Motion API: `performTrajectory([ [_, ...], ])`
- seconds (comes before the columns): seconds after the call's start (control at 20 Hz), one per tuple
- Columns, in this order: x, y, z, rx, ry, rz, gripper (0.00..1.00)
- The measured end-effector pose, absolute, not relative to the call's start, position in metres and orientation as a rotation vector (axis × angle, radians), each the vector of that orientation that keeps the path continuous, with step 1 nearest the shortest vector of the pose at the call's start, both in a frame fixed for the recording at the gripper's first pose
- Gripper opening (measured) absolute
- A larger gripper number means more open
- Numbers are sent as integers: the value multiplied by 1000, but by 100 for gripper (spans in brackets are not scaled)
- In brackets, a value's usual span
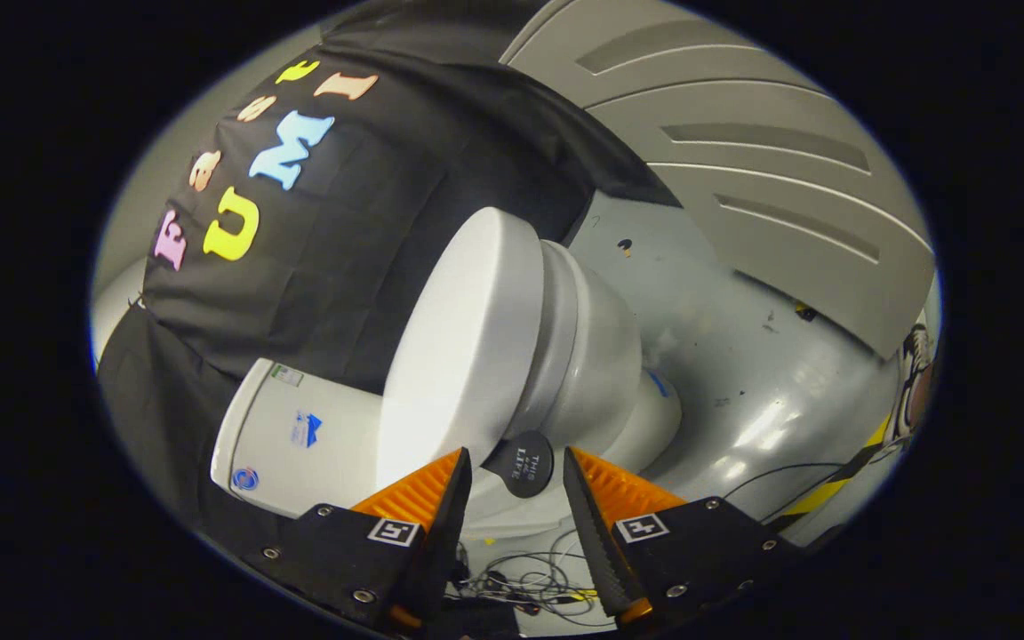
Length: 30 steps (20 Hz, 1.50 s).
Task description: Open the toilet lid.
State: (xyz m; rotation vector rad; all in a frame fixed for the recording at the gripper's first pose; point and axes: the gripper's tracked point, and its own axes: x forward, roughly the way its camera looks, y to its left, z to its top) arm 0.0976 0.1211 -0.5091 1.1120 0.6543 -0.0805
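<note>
A white toilet stands on the grey floor, seen tilted because my view is rolled. Its lid (463, 347) lies shut on the seat and bowl (588, 356). A round black tab (523, 464) sticks out from the lid's front edge. My gripper (516, 455) is open, with its orange-and-black fingers (441, 484) on either side of that tab. There is a gap on both sides, and neither finger presses on it. The white tank (299, 436) sits behind the lid, against the black cloth wall.
Grey floor (743, 373) spreads past the bowl, with loose cables (521, 582) lying under the fingers and yellow-black tape (832, 487) to one side. A grey ribbed panel (743, 142) closes off the far side. The black cloth (370, 231) hangs behind the tank.
</note>
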Motion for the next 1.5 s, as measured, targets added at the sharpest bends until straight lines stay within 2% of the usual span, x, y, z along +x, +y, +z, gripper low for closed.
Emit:
performTrajectory([
  [0.15,102,119,-515,1327,580,-103,62],
  [0.2,98,123,-516,1359,566,-106,53],
  [0.45,109,126,-531,1327,548,-99,24],
  [0.5,110,125,-531,1316,540,-100,14],
  [0.65,113,120,-528,1317,499,-89,10],
  [0.85,114,122,-525,1263,472,-88,0],
  [1.5,113,122,-479,855,514,-110,0],
])
